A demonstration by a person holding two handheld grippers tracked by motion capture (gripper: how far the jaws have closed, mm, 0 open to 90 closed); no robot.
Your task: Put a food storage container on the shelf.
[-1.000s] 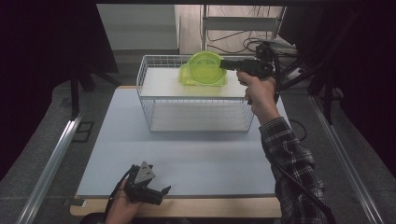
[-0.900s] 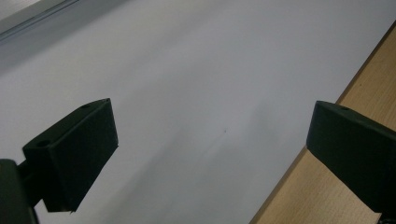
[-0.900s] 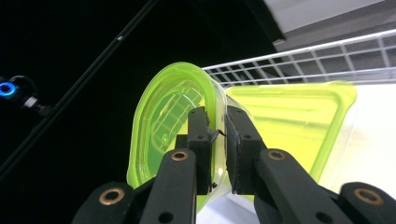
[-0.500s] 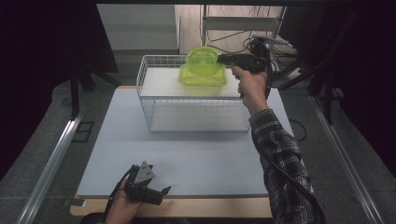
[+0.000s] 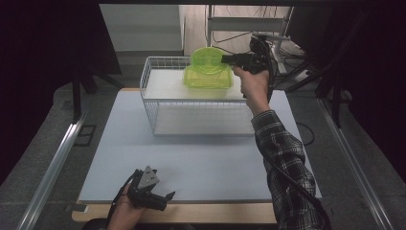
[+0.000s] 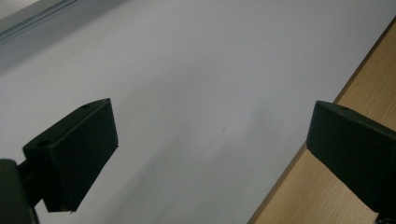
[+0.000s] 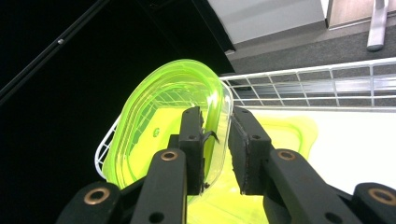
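Standing green container (image 5: pixel 207 61) in wire basket (image 5: pixel 158 98) | right tongs (image 7: pixel 217 140) loosening around rim | left tongs (image 6: pixel 210 154) open

A: Item count? 
B: One white wire basket (image 5: pixel 191 103), twelve o'clock. Two translucent lime-green plastic pieces: one oval container (image 5: pixel 207 58), one flat lid (image 5: pixel 207 81). Two black two-jaw grippers: left gripper (image 5: pixel 168 195), right gripper (image 5: pixel 225 59).
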